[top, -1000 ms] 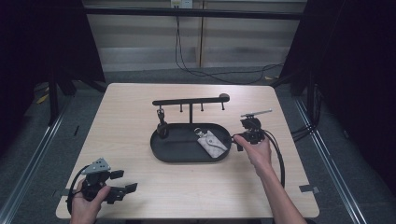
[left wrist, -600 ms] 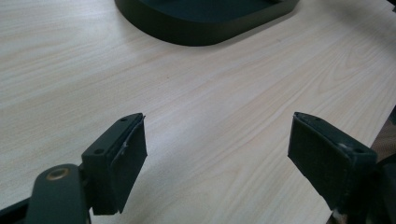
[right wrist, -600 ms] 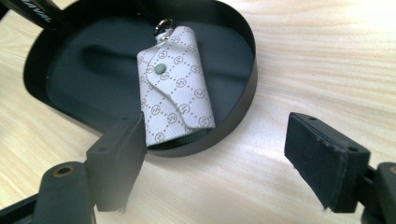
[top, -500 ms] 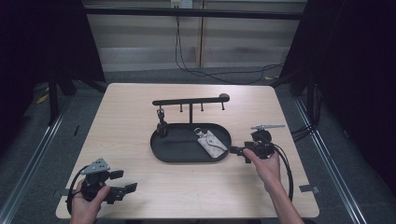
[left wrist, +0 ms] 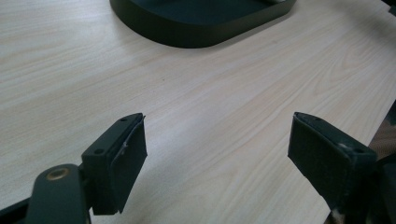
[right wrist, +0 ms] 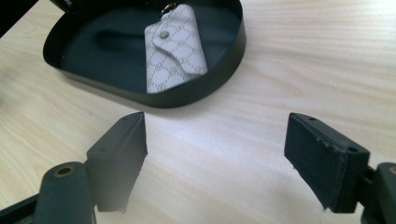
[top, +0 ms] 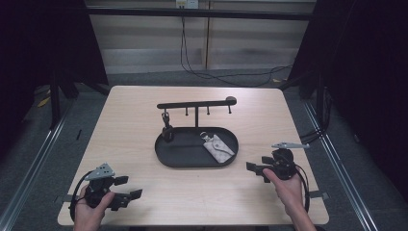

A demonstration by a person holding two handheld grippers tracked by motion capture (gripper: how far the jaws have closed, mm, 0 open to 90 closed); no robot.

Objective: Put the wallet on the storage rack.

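Note:
A black oval tray (top: 163,156) sits mid-table with a grey patterned key pouch (top: 217,148) lying in its right half. Behind it stands a black hook rack (top: 196,104), and a dark key fob (top: 167,129) hangs from its left hook into the tray. My right gripper (top: 255,170) is to the right of the tray, low over the wood. Its jaws have just been opening and stand open with nothing between them. The right gripper view shows the pouch (right wrist: 175,46) beyond its open jaws. My left gripper (top: 129,187) rests open at the near left corner.
The left gripper view looks across bare wood to the tray's near rim (left wrist: 196,32). Cables trail from both grippers to the table's near edge. Dark floor and metal rails surround the table.
The right gripper has drawn back from the tray's right end toward the near right of the table. The left gripper has stayed put.

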